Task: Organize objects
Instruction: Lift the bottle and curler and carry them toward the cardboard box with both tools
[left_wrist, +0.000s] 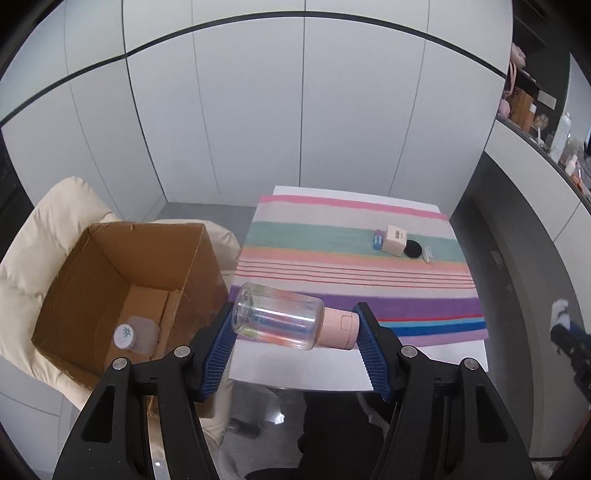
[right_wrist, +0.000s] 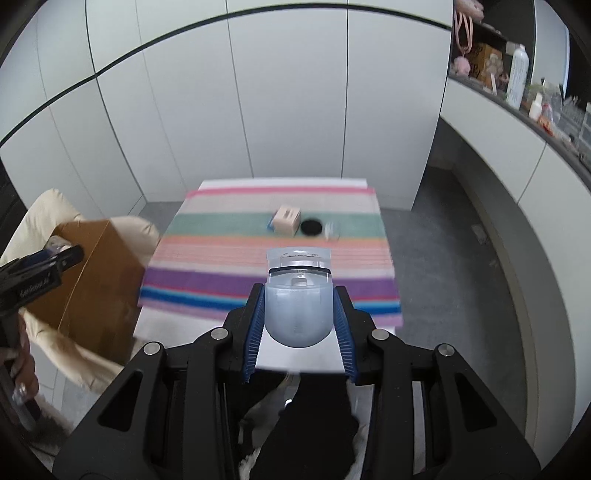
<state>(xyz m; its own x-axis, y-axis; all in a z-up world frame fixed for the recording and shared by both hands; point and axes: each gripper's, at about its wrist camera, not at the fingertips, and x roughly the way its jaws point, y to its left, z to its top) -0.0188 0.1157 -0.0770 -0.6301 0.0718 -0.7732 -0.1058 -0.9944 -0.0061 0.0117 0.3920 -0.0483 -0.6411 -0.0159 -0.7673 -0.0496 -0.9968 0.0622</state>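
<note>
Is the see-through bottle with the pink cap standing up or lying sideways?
Sideways. The clear bottle lies level between the left gripper jaws, pink cap pointing right, base pointing left.

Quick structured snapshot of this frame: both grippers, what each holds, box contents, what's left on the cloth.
left gripper: shut on clear bottle, held sideways end to end, pink cap toward the right jaw
right gripper: shut on pale blue container
cardboard box: open, on cream cushion, left of the table
in box: white-capped jar
on striped cloth: blue tube, beige box, black disc, small white item, in one row
</note>
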